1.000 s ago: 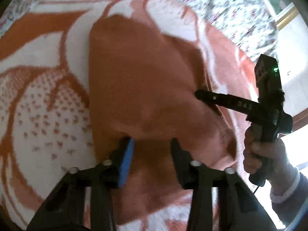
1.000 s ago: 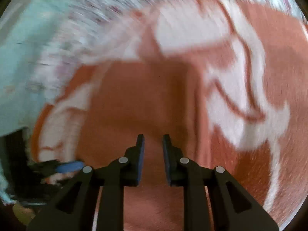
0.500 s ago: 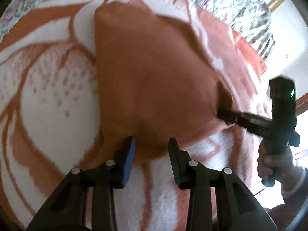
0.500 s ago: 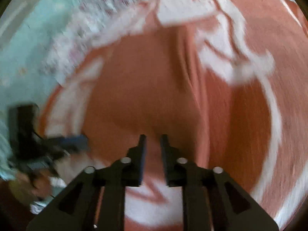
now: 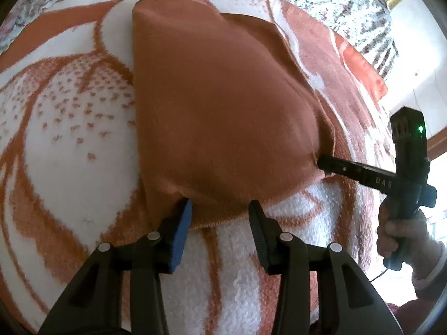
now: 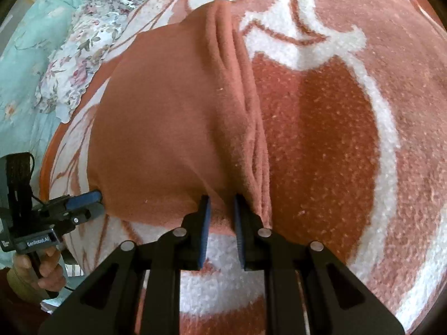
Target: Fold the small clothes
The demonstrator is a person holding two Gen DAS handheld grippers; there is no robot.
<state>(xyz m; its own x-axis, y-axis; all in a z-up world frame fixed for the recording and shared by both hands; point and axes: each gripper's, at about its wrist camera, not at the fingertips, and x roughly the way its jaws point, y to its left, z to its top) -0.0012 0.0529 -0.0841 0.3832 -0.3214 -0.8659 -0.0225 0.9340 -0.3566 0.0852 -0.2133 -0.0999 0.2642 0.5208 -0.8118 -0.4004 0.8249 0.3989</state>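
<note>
Garment: we see an orange-brown cloth [image 5: 223, 111] lying folded on the blanket [image 5: 69, 139], filling the centre of the left wrist view; its near hem runs from about 7 to 4 o'clock of the picture.
Folds: in the right wrist view the same cloth [image 6: 167, 125] shows a ridge of stacked creases along its right edge, running from 12 o'clock down to the gripper tips.
Left gripper: the left gripper [image 5: 220, 209] stands at 6 o'clock in its own view; its jaws have just been opening and now stand apart, the hem lying slack between them, with neither pad pressing on it. We read it as released.
Right gripper: the right gripper [image 6: 222, 203] has its jaws narrow, with the hem corner between them; we read it as grasping the cloth. From the left wrist view its tip [image 5: 324, 163] meets the cloth at 3 o'clock.
Hands: a hand [image 5: 399, 234] grips the right handle at 4 o'clock; another hand [image 6: 36, 273] holds the left handle at 8 o'clock.
Surroundings: a floral sheet [image 6: 83, 42] lies at 10 o'clock beyond the blanket.
</note>
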